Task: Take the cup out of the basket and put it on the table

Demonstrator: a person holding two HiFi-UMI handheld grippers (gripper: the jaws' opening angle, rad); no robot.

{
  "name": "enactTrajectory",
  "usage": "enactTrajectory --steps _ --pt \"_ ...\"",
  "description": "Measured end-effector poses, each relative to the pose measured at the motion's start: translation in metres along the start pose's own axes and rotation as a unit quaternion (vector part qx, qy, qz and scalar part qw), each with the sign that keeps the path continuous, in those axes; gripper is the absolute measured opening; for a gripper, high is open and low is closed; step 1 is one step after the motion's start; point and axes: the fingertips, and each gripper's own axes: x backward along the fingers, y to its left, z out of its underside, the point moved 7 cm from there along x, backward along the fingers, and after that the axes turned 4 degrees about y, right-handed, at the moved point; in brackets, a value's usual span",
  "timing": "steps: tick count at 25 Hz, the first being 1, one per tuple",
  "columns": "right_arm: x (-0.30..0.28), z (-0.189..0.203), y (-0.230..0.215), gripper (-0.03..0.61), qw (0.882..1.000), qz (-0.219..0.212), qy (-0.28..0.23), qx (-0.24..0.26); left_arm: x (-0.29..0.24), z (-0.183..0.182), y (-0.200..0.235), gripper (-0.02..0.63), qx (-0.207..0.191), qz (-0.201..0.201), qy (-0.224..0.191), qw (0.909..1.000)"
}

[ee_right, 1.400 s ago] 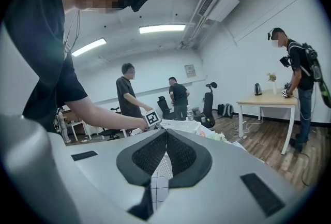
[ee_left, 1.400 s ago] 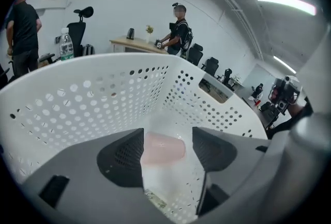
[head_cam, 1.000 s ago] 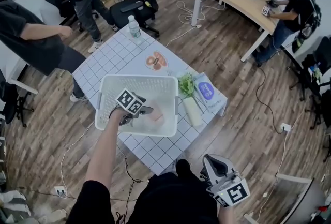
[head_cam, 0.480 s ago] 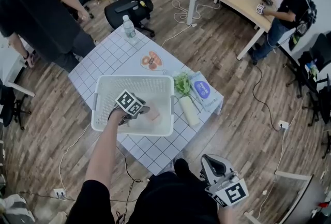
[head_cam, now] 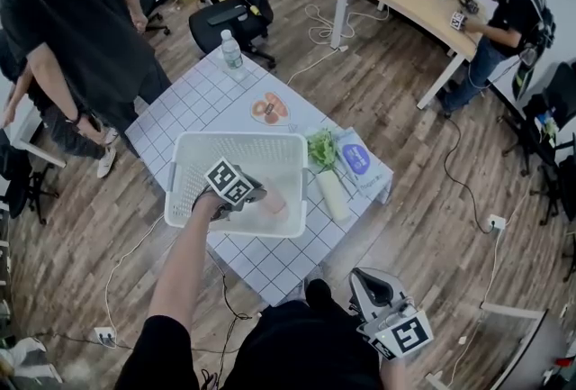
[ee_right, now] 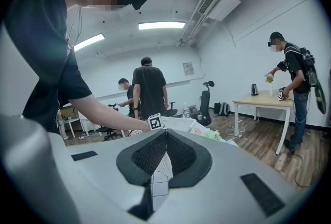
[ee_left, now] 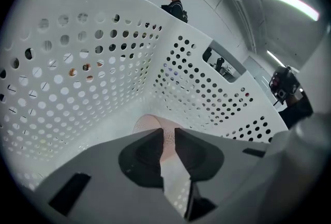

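Observation:
A pink cup (head_cam: pixel 275 203) lies in the white perforated basket (head_cam: pixel 238 138) on the checked table (head_cam: pixel 193 100). My left gripper (head_cam: pixel 258 196) reaches down into the basket. In the left gripper view its jaws have just been closing, and the left gripper (ee_left: pixel 166 137) now pinches the cup (ee_left: pixel 150 123) by its rim, with the basket wall (ee_left: pixel 77 88) behind. My right gripper (head_cam: pixel 364 282) hangs low at the near right, off the table. In the right gripper view the right gripper (ee_right: pixel 165 135) is shut with nothing in it.
Beside the basket lie leafy greens (head_cam: pixel 323 148), a white cylinder (head_cam: pixel 334 193) and a blue packet (head_cam: pixel 357 159). A plate of food (head_cam: pixel 271 107) and a water bottle (head_cam: pixel 233 50) stand farther back. People (head_cam: pixel 72 10) stand close at the table's left. An office chair (head_cam: pixel 241 1) is behind.
The left gripper's jaws have narrowed around the cup inside the basket and it has shifted slightly. A person at the left has stepped closer to the table. My right gripper has stayed still.

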Motion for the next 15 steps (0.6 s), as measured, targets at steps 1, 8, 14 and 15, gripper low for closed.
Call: enactTrajectory --steps 1,8,14,15 --pt "0.000 0.000 0.000 0.024 1.000 -0.001 -0.001 0.000 0.000 -0.001 -0.001 0.070 0.000 0.002 -0.003 1.0000" --pt "0.001 -0.001 -0.002 0.023 1.000 -0.001 -0.007 0.001 0.005 -0.012 -0.006 0.021 -0.009 -0.004 -0.013 0.9999" --pt "0.004 -0.002 -0.002 0.023 1.000 -0.001 -0.011 0.003 0.012 -0.011 -0.008 0.020 -0.016 -0.016 -0.004 0.9997" --pt "0.004 -0.002 -0.002 0.023 1.000 -0.002 -0.012 0.004 0.012 -0.011 -0.009 0.020 -0.017 -0.017 -0.006 0.9997"
